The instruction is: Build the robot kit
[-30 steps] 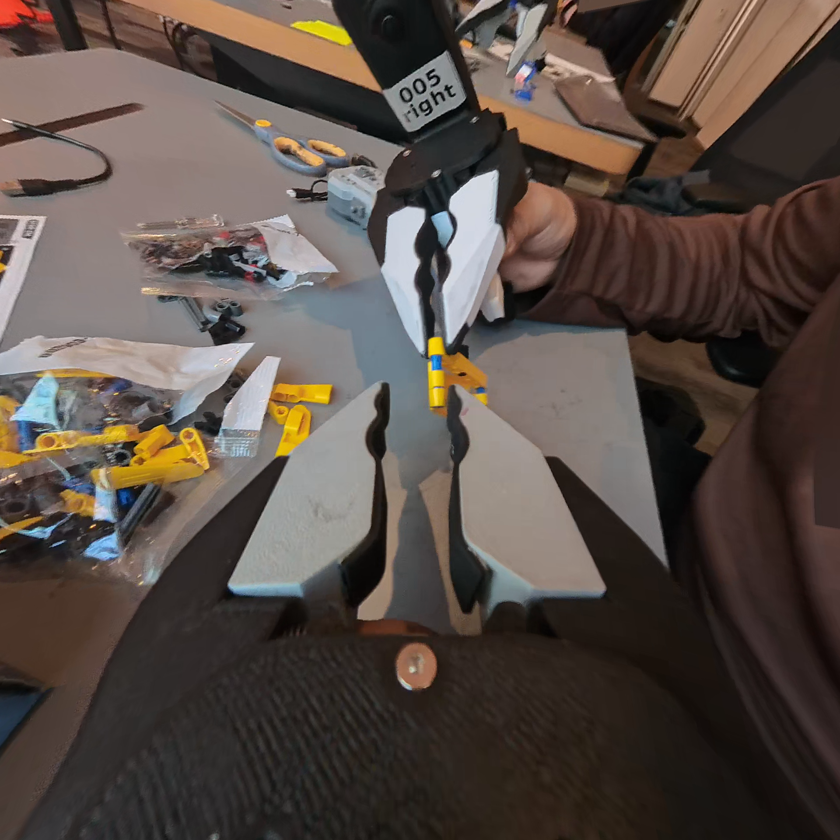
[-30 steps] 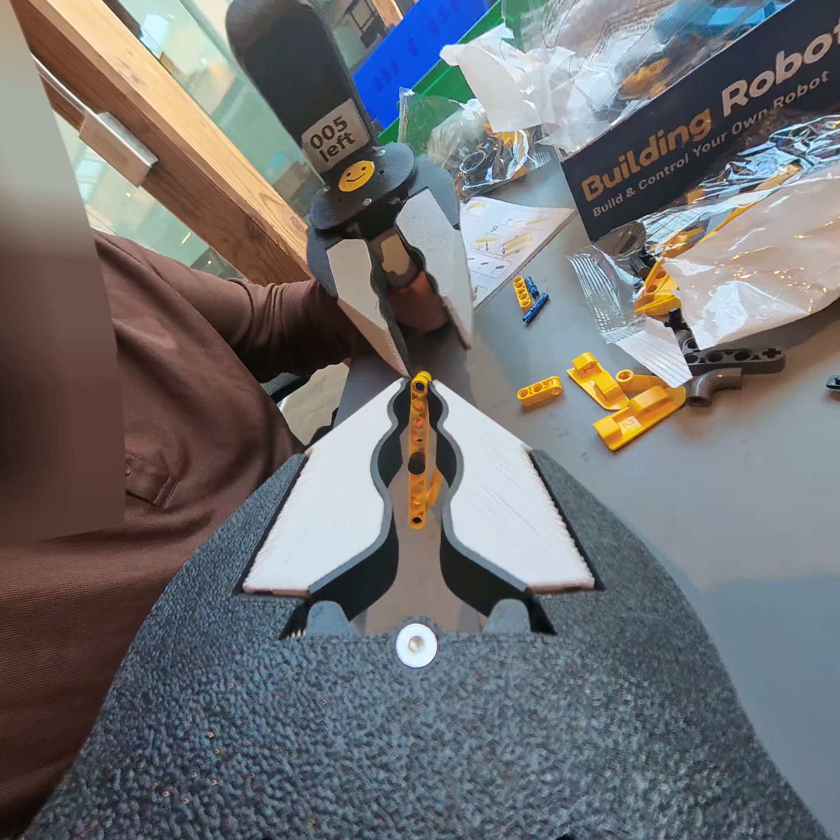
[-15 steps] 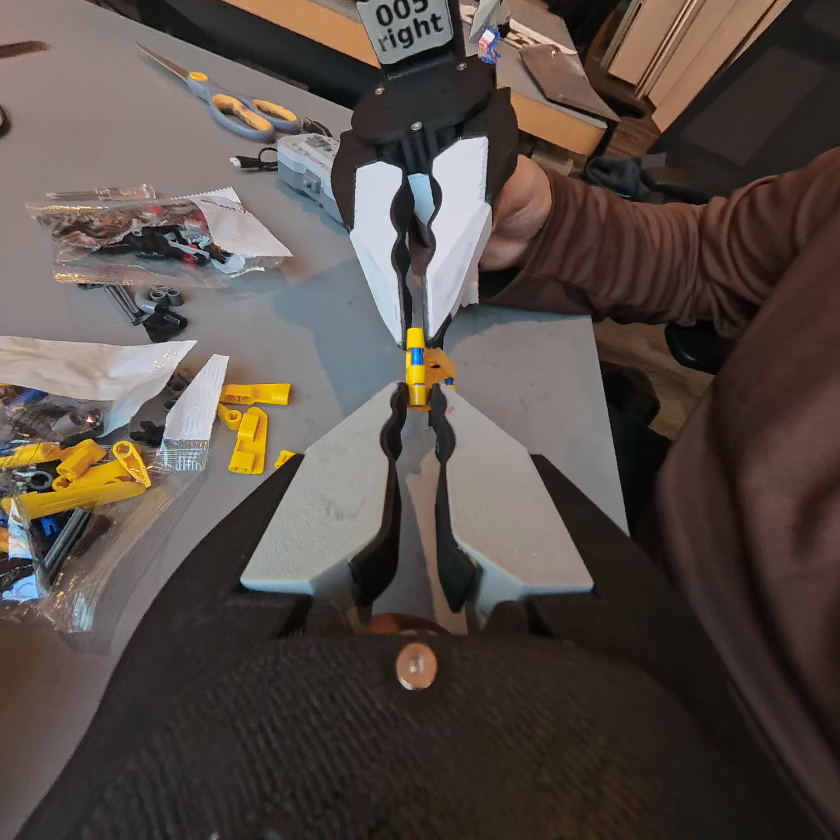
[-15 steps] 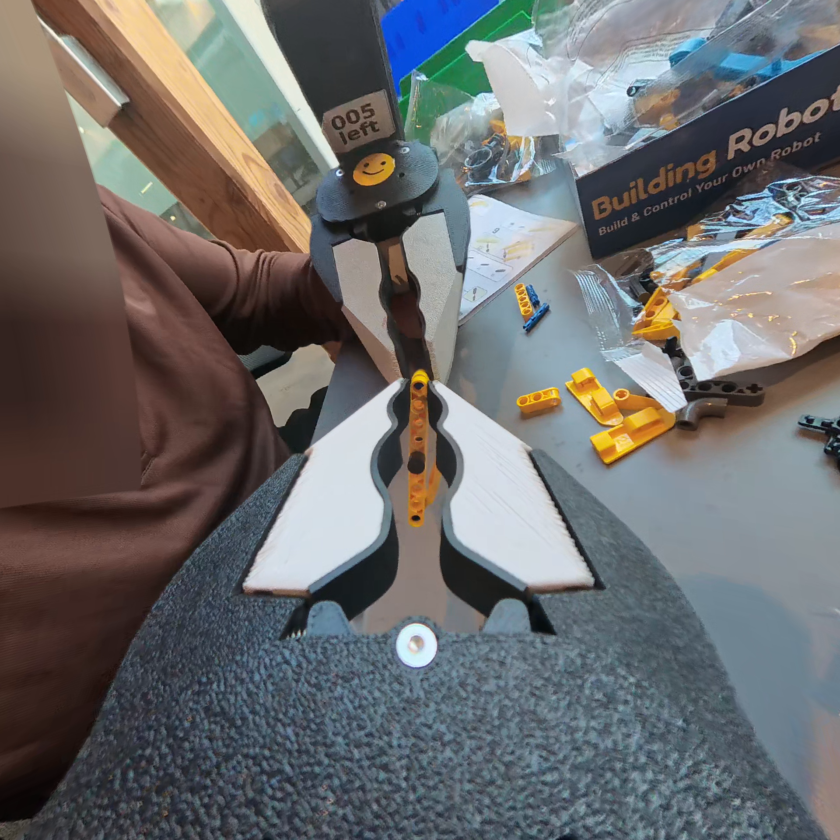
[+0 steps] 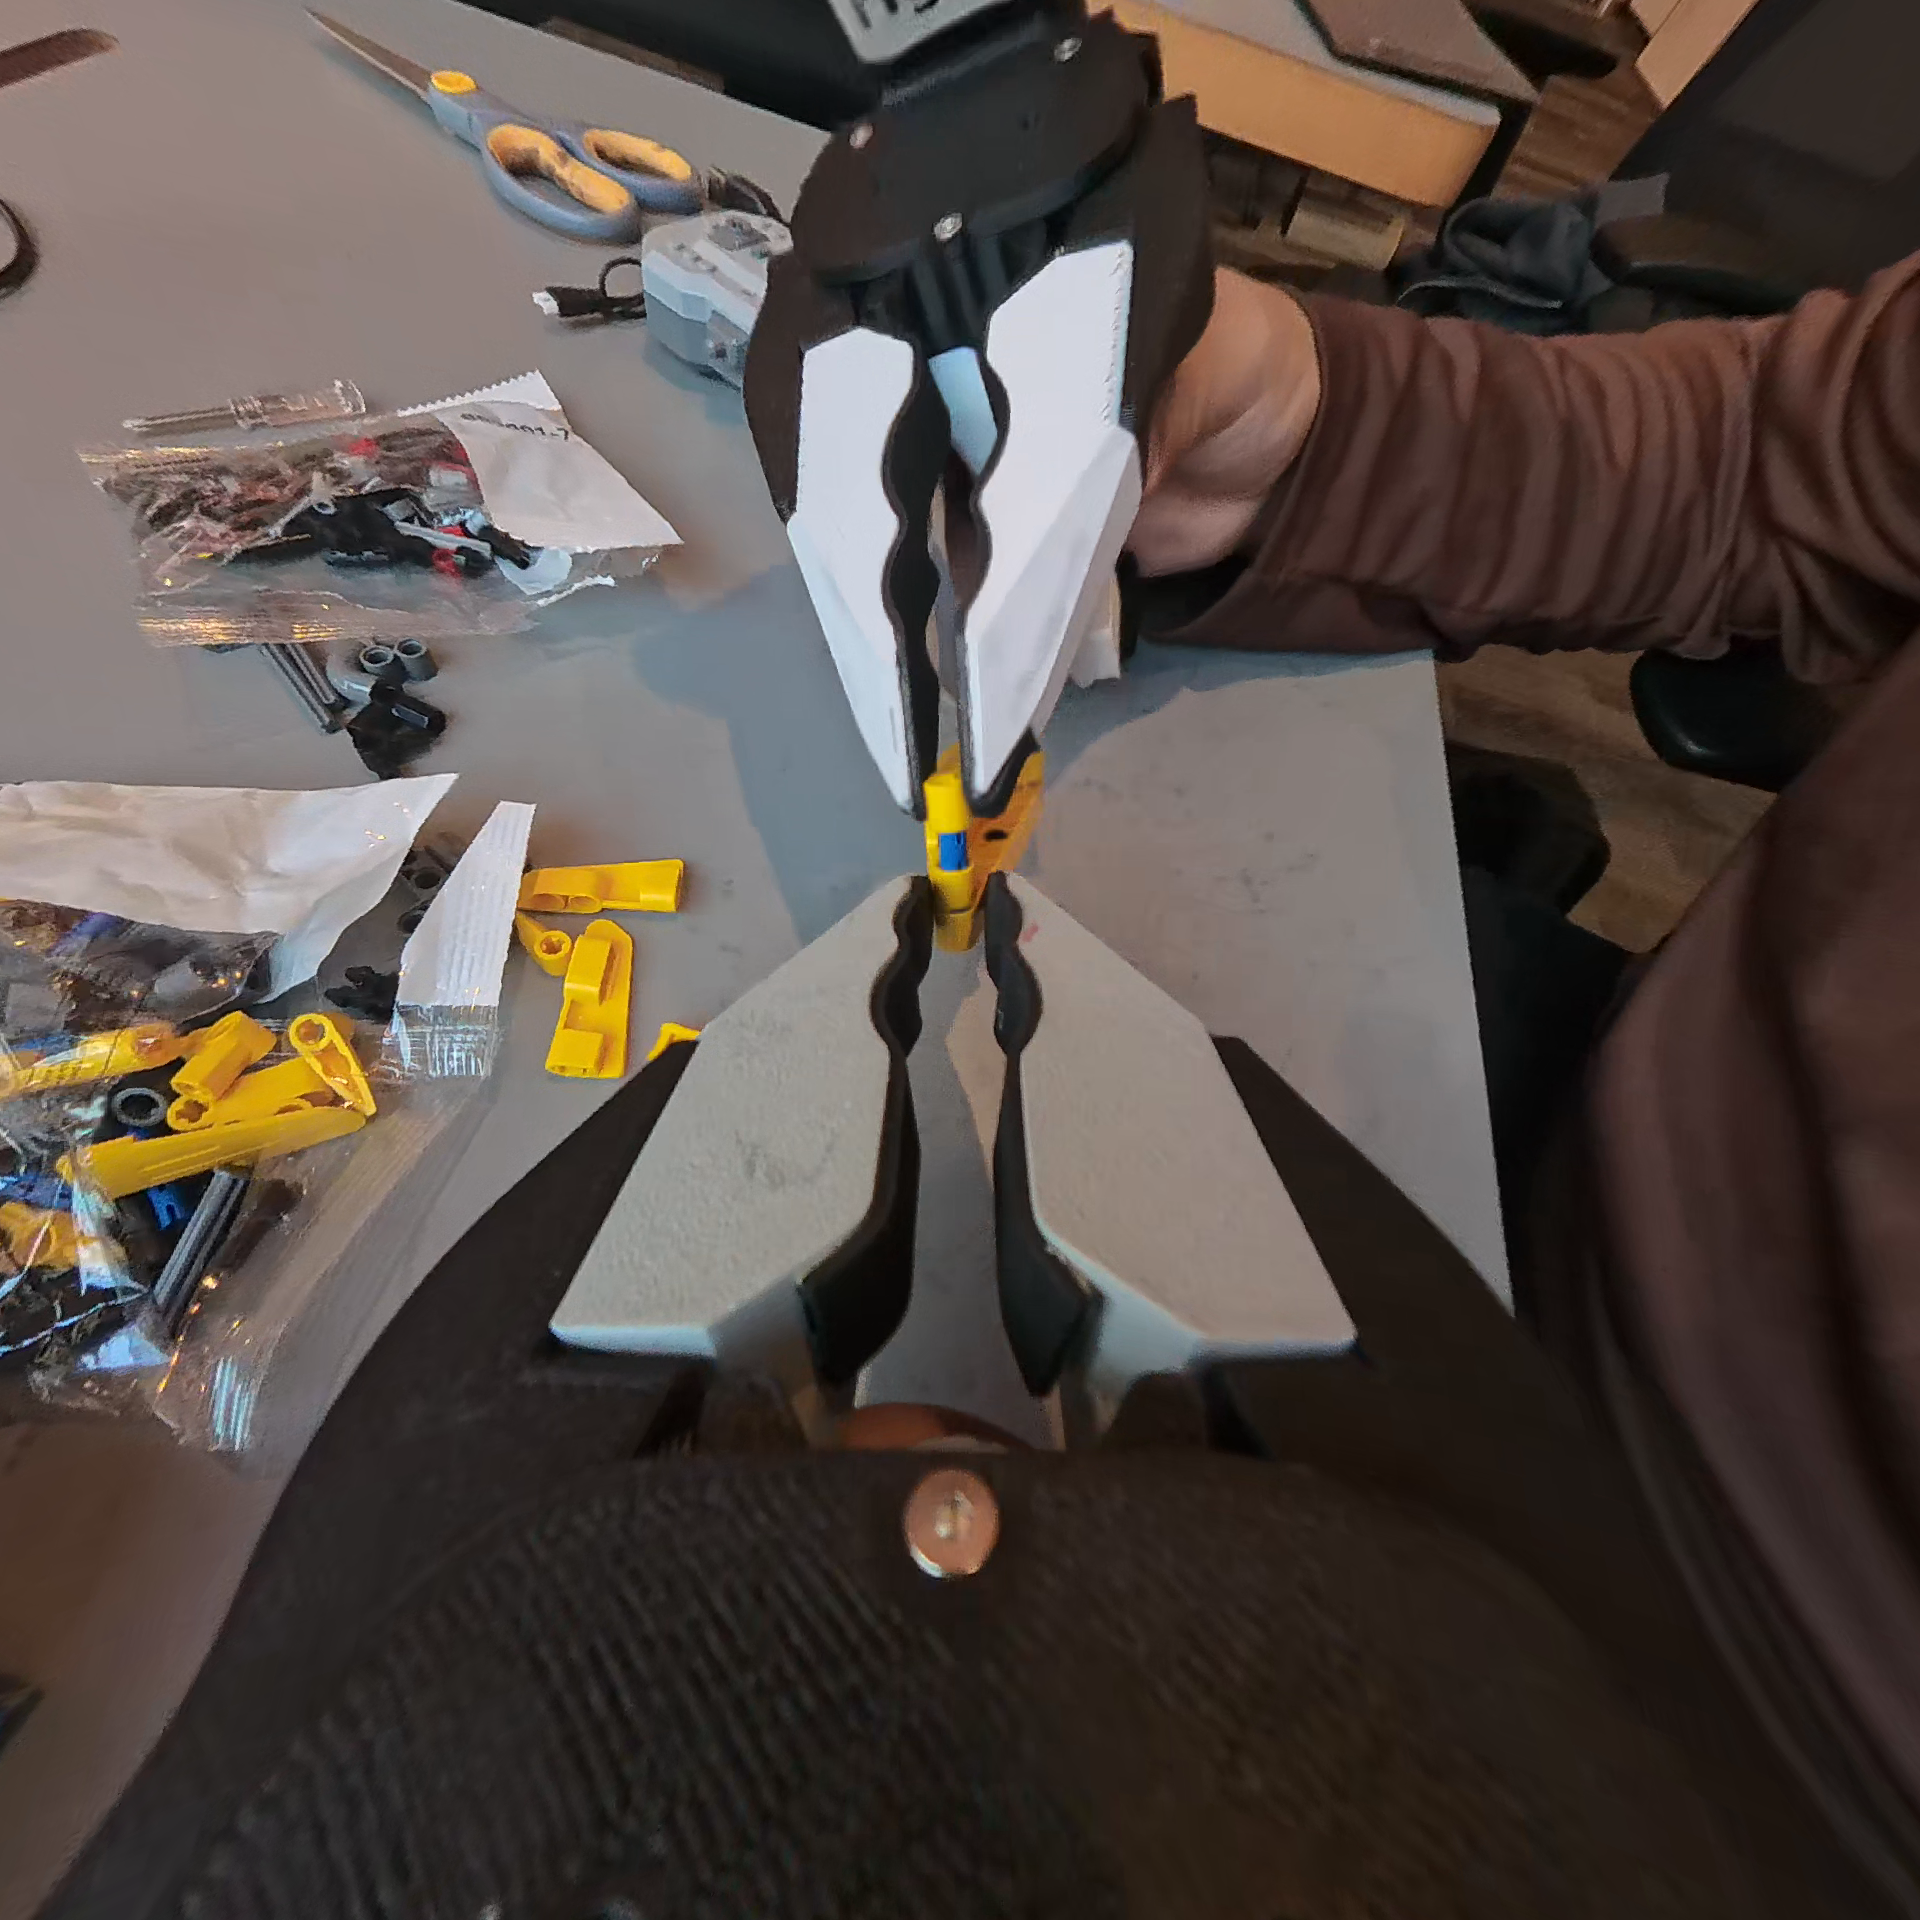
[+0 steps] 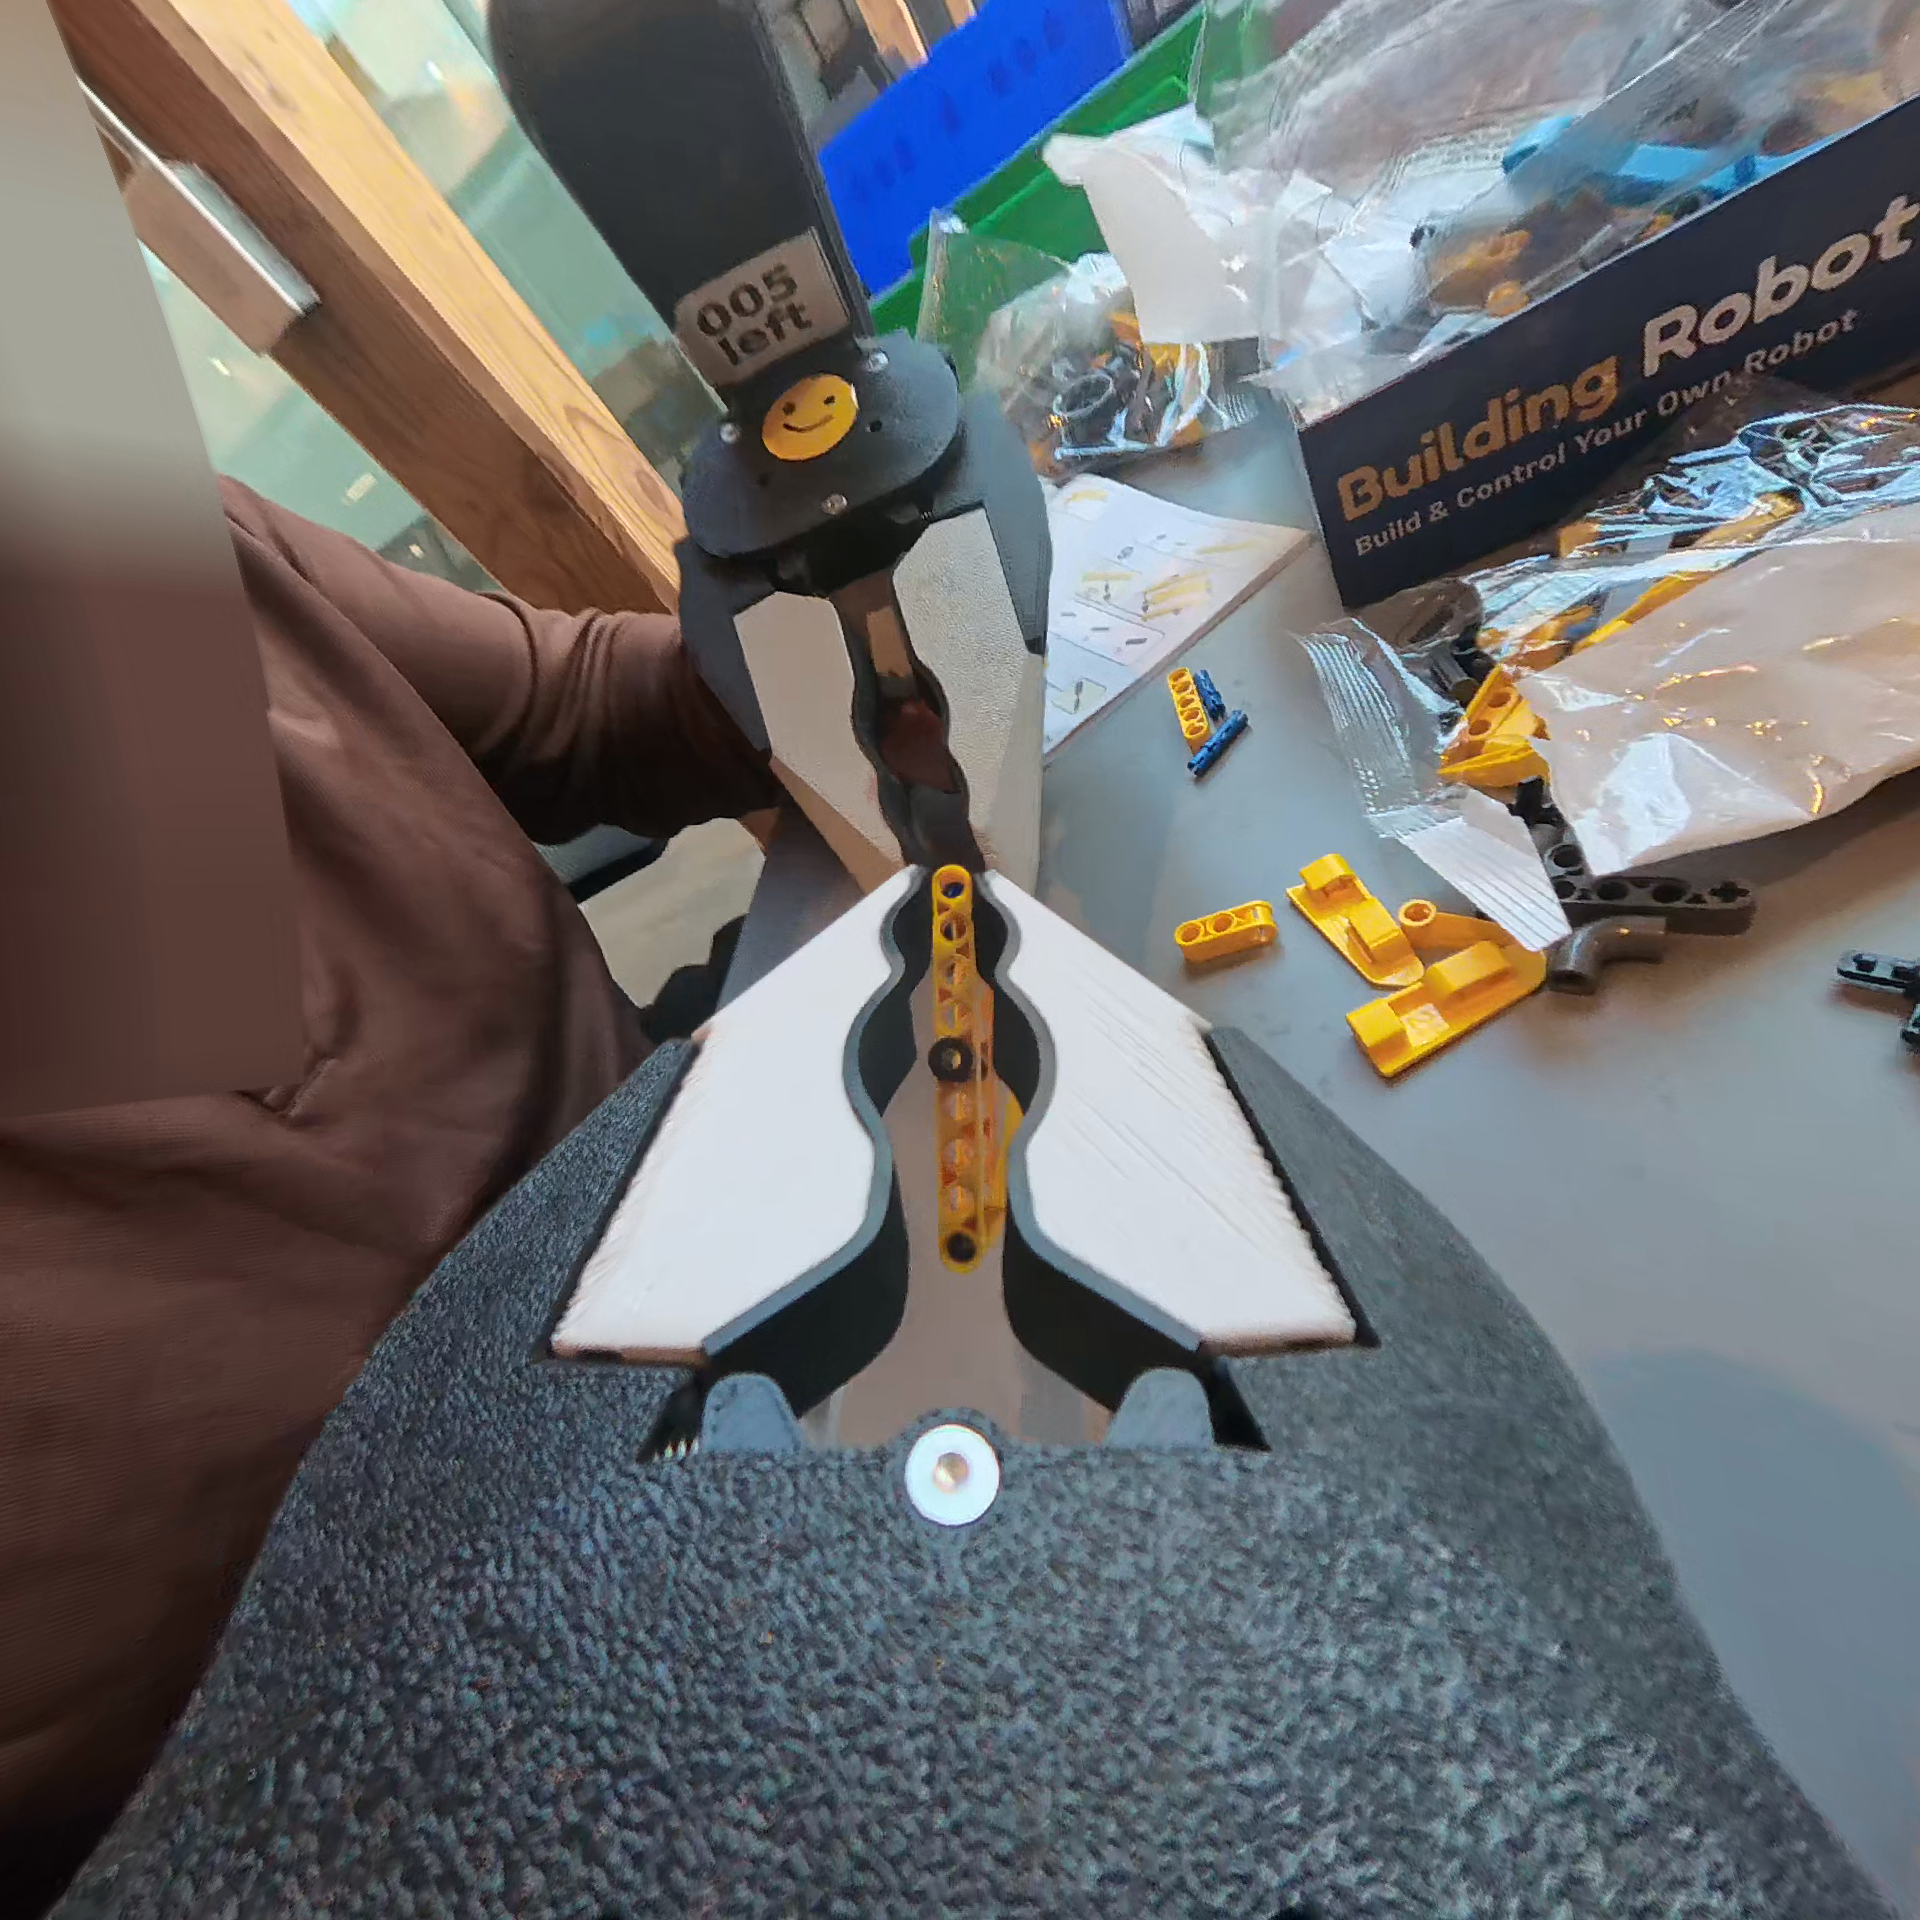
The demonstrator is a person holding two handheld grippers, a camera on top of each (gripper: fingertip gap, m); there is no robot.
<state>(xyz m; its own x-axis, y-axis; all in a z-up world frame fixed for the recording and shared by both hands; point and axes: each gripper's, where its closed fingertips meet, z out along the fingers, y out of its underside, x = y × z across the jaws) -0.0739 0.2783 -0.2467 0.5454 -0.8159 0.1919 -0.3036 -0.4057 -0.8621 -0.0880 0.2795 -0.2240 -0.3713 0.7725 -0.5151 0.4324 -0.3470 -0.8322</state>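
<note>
My right gripper (image 6: 951,883) is shut on a long yellow holed beam (image 6: 961,1143) that lies lengthwise between its fingers, with a black pin in one hole. In the left wrist view the right gripper (image 5: 940,784) points toward me, and the beam's end (image 5: 948,821), carrying a blue pin and another yellow part, sticks out of its tips. My left gripper (image 5: 953,896) faces it tip to tip. Its jaws stand narrowly apart, with the beam's end between them and touching or nearly touching. The left gripper also shows in the right wrist view (image 6: 940,852). Both are above the grey table (image 5: 1247,883).
Loose yellow parts (image 5: 592,987) (image 6: 1434,987) and plastic bags of parts (image 5: 343,520) lie to the left. Scissors (image 5: 582,166) and a grey module (image 5: 717,270) are farther back. A dark blue box (image 6: 1610,416) and a booklet (image 6: 1153,592) lie beyond. The person's sleeve (image 5: 1610,468) is close on the right. My left and right fingertips are right by each other.
My left gripper's jaws have narrowed and it has moved up to the beam's end, which now sits between its tips. The right gripper has kept its hold and come closer.
</note>
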